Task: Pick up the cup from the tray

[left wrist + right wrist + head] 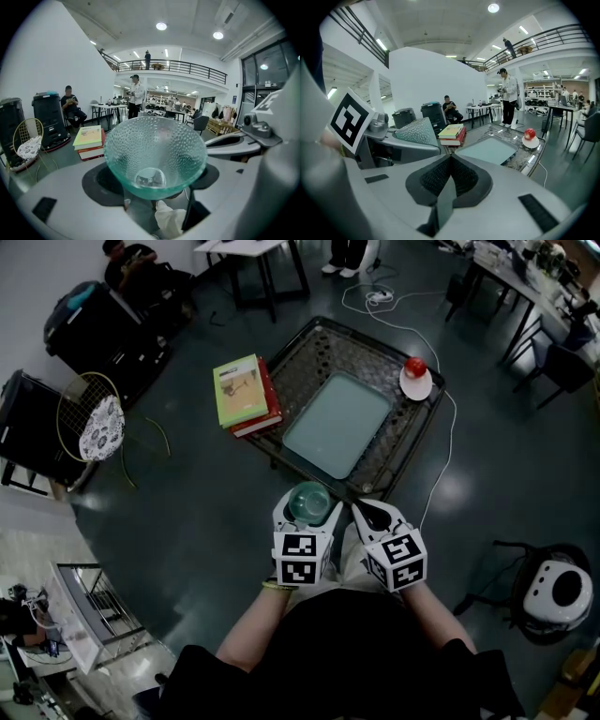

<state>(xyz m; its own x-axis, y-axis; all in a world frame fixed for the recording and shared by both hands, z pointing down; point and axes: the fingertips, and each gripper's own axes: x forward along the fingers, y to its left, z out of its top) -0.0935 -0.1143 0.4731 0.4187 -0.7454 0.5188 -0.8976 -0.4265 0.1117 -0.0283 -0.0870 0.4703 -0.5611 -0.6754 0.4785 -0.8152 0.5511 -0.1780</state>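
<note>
We have the one pale-green dimpled glass cup [155, 152] pinched between the jaws of the left gripper [308, 507]. It is clear of the single pale-green tray [337, 425] on the dark patterned table [319, 348], close to our body. We judge it stiff, slick, breakable and fairly light, so it is best held gently, low on the taper under the flare. The right gripper [450, 159] is pressed together, empty. Beyond these we count one red apple [414, 366] on one white plate [416, 386] and one stack of books [246, 395], with two at least.

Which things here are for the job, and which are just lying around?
For the job:
glass cup, held in the left gripper
tray, now empty

Just lying about:
stack of books
red apple on its plate
</note>
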